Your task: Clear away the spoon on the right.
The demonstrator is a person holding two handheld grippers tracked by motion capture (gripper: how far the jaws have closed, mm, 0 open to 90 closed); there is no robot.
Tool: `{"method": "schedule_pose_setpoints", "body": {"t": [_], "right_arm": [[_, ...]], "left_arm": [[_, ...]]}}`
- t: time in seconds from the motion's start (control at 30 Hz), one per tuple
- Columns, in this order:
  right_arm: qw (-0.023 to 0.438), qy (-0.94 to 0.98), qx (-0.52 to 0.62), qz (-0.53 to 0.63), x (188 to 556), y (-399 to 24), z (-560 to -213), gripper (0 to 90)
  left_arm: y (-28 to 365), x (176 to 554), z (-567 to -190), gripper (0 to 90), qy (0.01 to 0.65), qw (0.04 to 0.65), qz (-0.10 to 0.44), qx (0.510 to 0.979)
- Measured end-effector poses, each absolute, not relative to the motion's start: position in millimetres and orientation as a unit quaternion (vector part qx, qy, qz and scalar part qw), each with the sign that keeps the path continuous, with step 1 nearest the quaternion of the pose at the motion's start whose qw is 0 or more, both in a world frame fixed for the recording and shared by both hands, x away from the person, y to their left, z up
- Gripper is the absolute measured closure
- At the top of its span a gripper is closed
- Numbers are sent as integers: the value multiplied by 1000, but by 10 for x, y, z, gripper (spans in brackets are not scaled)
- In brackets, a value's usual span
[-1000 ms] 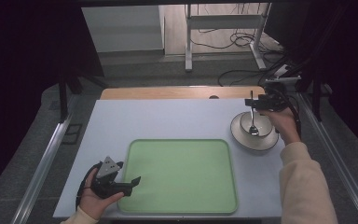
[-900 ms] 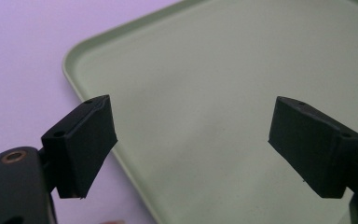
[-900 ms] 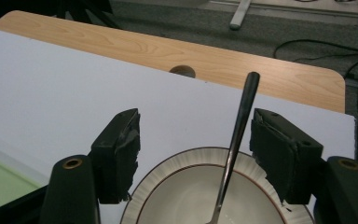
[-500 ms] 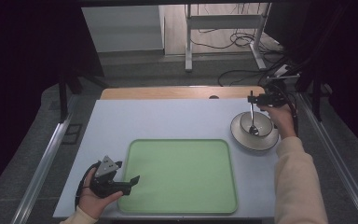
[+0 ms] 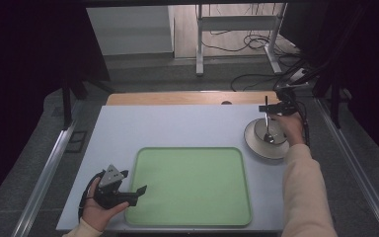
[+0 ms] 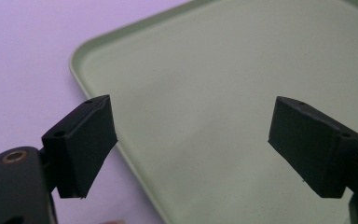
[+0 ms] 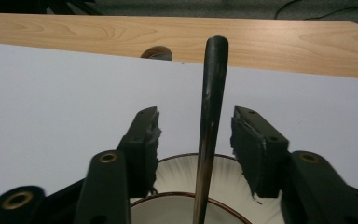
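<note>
On the table, one tray (image 5: 192,187), one bowl (image 5: 256,143), one spoon (image 7: 209,121) between the closing, not-yet-touching right gripper (image 7: 196,140) jaws, left gripper (image 6: 191,144) wide open, empty.

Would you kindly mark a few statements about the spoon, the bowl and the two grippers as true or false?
1. The spoon stands between the right gripper jaws, pads not yet pressing it. True; those jaws have just been closing.
2. The spoon's lower end sits in the bowl. True.
3. The bowl stands on the green tray. False: it stands on the table, right of the tray.
4. The left gripper holds a cup. False: its jaws are open and empty above the tray's corner.
</note>
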State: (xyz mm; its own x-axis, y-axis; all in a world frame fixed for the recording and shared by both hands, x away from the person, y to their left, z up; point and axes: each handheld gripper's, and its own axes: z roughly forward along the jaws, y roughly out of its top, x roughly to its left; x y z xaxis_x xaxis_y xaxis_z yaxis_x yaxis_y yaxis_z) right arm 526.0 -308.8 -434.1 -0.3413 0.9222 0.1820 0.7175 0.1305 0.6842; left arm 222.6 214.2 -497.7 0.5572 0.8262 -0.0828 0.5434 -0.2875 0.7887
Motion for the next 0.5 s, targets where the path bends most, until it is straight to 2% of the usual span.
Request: {"method": "schedule_pose_setpoints", "body": {"t": [0.5], "right_arm": [[144, 744, 551, 349, 5271, -3043, -4458, 706]], "left_arm": [[2131, 2221, -4978, 148, 434, 406, 178, 784]]}}
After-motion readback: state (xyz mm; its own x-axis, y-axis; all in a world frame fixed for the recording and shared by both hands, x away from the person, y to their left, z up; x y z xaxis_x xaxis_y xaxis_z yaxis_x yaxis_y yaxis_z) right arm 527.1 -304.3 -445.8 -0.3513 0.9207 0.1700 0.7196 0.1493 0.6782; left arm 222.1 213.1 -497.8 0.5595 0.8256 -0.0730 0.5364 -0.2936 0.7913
